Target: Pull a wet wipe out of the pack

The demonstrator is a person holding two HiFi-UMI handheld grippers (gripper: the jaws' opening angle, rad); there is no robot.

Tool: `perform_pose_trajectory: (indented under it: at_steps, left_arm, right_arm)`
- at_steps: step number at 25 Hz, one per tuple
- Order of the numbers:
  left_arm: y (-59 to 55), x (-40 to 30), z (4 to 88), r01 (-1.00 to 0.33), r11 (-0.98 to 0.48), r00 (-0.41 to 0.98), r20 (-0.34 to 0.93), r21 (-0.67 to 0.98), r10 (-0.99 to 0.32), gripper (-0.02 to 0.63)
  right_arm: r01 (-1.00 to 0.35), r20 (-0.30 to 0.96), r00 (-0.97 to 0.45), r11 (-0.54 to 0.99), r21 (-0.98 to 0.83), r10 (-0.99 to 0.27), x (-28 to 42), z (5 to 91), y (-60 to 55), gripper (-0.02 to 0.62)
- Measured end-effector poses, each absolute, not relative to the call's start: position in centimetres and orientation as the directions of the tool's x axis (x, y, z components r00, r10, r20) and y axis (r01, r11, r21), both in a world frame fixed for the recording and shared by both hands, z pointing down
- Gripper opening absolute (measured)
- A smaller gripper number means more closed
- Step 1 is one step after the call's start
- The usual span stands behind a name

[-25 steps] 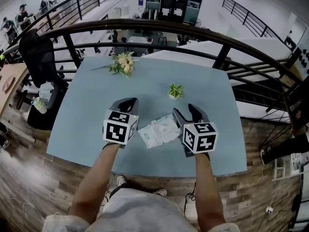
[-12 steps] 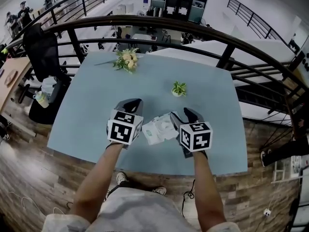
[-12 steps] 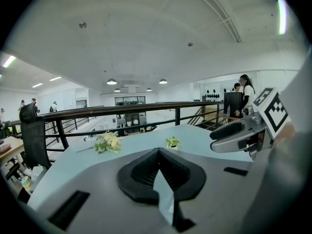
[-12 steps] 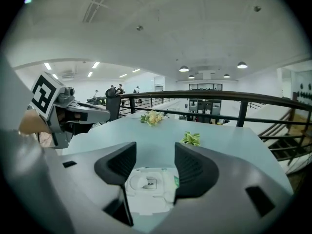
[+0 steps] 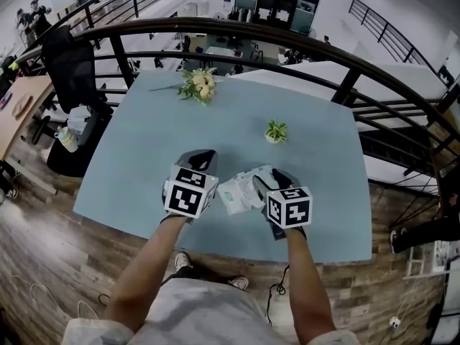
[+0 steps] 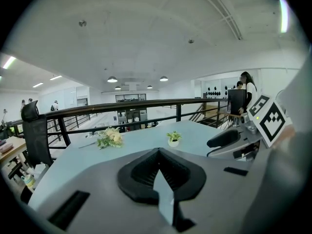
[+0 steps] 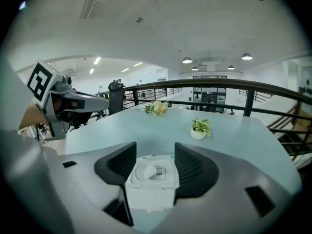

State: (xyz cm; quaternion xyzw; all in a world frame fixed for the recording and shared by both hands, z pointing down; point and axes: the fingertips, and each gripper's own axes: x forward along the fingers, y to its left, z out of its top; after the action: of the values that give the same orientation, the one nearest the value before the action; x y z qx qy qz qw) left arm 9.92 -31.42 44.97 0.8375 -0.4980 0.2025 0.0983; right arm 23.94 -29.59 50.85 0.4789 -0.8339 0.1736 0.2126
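Observation:
The white wet wipe pack (image 5: 237, 190) sits between my two grippers over the front part of the pale blue table (image 5: 144, 142). My right gripper (image 5: 264, 179) is shut on the pack's right end. In the right gripper view the pack (image 7: 152, 179) fills the gap between the black pads, its round lid facing up and closed. My left gripper (image 5: 201, 157) is just left of the pack, its jaws shut with nothing between them. The left gripper view shows the left gripper (image 6: 158, 152) closed at the tips, and the pack is out of sight there.
A small potted plant (image 5: 274, 131) stands beyond the grippers, and a bunch of flowers (image 5: 200, 85) lies at the far left of the table. A black railing (image 5: 345, 63) curves round the far side. A black office chair (image 5: 68, 70) stands off the left edge.
My right gripper moved left onto the pack and closed on it. The pack shifted from lying flat to being tilted in the jaws. The left gripper stayed beside it.

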Motion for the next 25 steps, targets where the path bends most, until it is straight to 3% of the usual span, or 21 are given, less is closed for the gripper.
perform_pose_trajectory:
  at_steps: [15,25]
  left_arm:
    - [-31.2,9.9,46.5,-0.860,-0.507,0.429,0.462,-0.053,-0.776,-0.006]
    - [-31.2,9.8,46.7,-0.852,-0.518,0.422,0.489,-0.073,-0.763,-0.006]
  right_arm:
    - [-0.849,0.591,-0.483,0.511,-0.136,-0.646,22.9,55.2,-29.1,0.240]
    - [-0.840,0.629,-0.489,0.520,-0.155,-0.604,22.7,56.7,-28.7,0.198]
